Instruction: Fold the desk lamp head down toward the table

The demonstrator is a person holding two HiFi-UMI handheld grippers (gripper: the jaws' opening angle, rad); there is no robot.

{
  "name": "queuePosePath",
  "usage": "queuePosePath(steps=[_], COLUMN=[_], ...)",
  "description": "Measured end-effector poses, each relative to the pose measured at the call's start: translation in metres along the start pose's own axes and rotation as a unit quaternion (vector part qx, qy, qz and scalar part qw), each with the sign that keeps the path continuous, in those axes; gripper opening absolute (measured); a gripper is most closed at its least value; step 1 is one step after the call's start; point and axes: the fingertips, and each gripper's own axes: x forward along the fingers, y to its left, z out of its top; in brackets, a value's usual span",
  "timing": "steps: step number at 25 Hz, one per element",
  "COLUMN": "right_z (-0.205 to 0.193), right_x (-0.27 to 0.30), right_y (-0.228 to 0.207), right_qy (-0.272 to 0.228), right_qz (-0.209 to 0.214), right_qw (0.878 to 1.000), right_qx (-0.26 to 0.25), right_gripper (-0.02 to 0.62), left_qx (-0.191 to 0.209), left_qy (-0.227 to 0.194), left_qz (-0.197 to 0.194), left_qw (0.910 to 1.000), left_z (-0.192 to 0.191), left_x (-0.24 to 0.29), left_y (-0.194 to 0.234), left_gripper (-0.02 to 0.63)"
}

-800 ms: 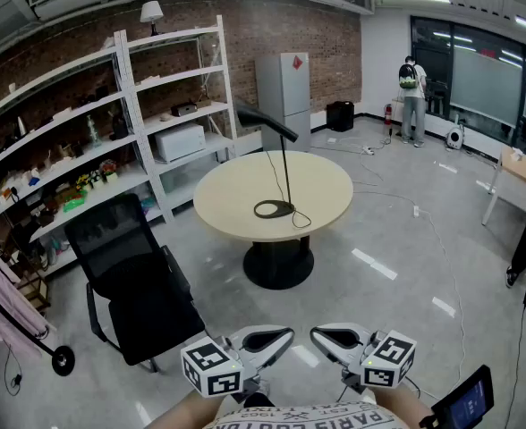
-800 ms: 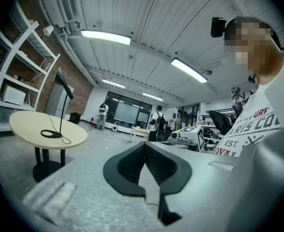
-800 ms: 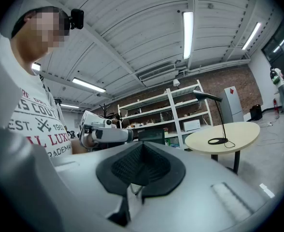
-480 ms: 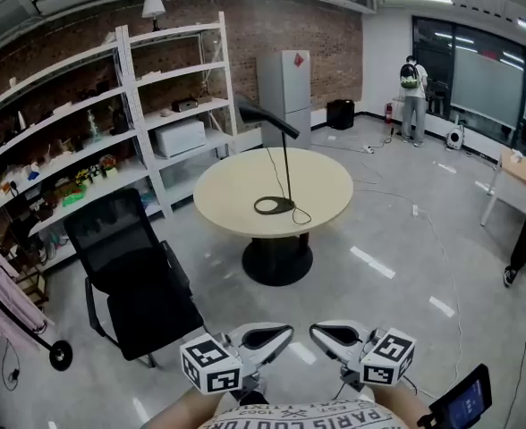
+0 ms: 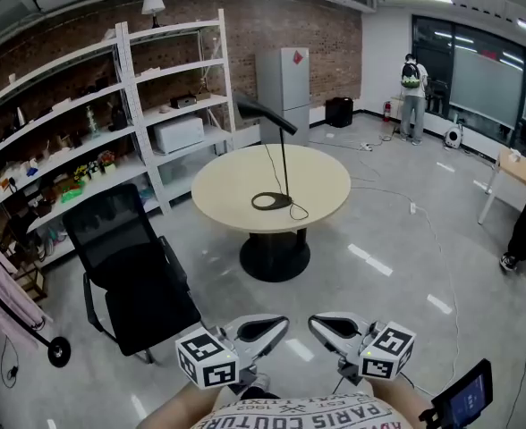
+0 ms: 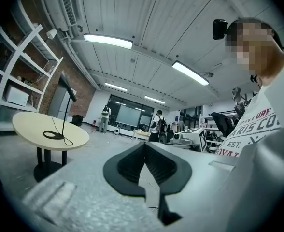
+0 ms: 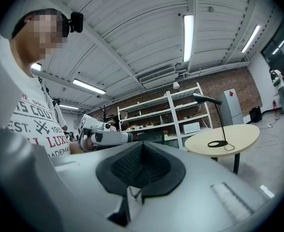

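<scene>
One chair (image 5: pixel 142 284) near table (image 5: pixel 232 181), shelves (image 5: pixel 169 112) beyond

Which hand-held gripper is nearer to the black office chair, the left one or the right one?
Left. In the head view the left hand-held gripper is a little to the right of the chair, not touching it. The right hand-held gripper is farther right, beyond the left one.

A round table (image 5: pixel 223 181) stands on a black pedestal (image 5: pixel 275 257). The desk lamp (image 5: pixel 265 114) stands near the table's centre, its cord (image 5: pixel 300 214) beside it.
</scene>
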Motion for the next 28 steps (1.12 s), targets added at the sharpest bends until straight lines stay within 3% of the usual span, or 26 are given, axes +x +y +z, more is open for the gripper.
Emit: queuePosePath(steps=[17, 28], right_z=[0.000, -0.006], right_x=[0.029, 0.090], right_y=[-0.038, -0.128], right_qy=[0.009, 0.018], right_qz=[-0.005, -0.030], right_qw=[1.000, 0.999], right_qx=[0.004, 0.026], right_gripper=[0.002, 0.002], left_qx=[-0.021, -0.048], left_qy=[0.006, 0.009], left_qz=[-0.007, -0.023], left_qw=[0.9997, 0.9985], left_z=[0.000, 0.005], left_x=[0.017, 0.054], left_y=[0.046, 0.151], left_gripper=[0.002, 0.002])
